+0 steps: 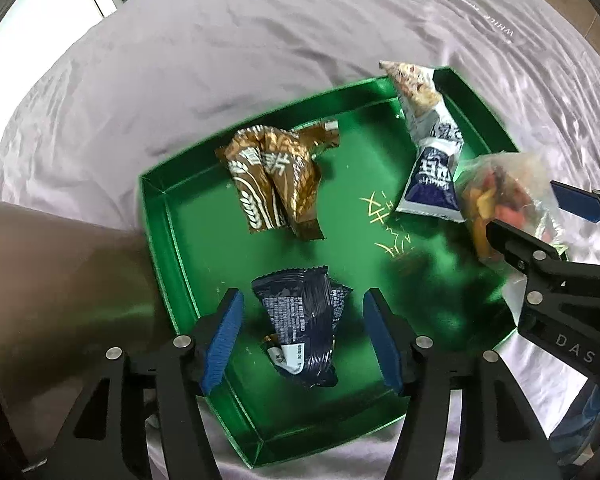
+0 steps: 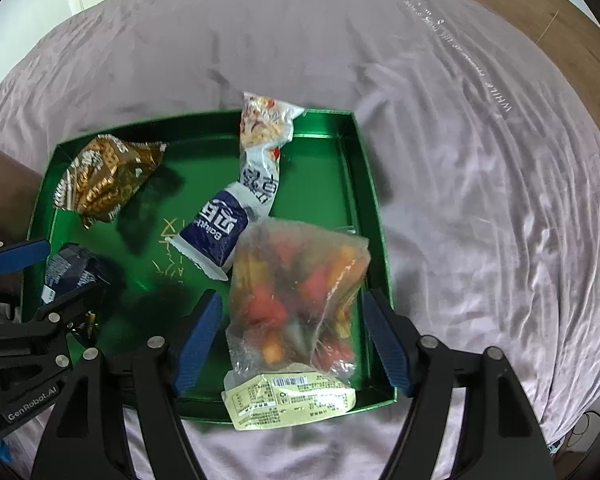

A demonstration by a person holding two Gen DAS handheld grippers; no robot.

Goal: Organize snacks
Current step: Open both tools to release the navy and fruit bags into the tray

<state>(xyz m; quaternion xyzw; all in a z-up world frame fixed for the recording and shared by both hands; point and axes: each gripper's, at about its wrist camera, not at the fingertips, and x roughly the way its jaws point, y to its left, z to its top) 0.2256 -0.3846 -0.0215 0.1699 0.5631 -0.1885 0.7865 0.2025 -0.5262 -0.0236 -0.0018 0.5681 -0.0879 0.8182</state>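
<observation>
Tray: green tray (image 1: 162,216) on a lilac sheet (image 1: 260,40), four snack packs inside or partly inside it
Left claw: left gripper (image 1: 302,340) points steeply down over the tray's near-left part; jaws apart, blue pads clear of the pack on both sides, nothing gripped
Dark pack: dark pack (image 1: 300,320) lies on the tray floor right between the left pads, its long axis running away from the camera, roughly in line with the jaws; crumpled, lower end curled
Right claw: right gripper (image 2: 294,336) over the tray's near-right corner; jaws wide, pads standing off either side of the bag, not pressing it
Clear bag: clear bag (image 2: 296,300) of red and orange pieces sits in that corner, long axis toward the camera, its label end hanging over the near rim onto the sheet
Other packs: brown pack (image 1: 276,184) at the far-left of the tray; white-blue pack (image 1: 428,148) leans across the far rim, one end sticking out
Key relation: each claw straddles its own pack, so neither is nearer the other's; the white-blue pack is closer to the right claw, the brown to the left
Judgement: both packs look set down; the bag overhanging the rim and the leaning white-blue pack seem the least settled
</observation>
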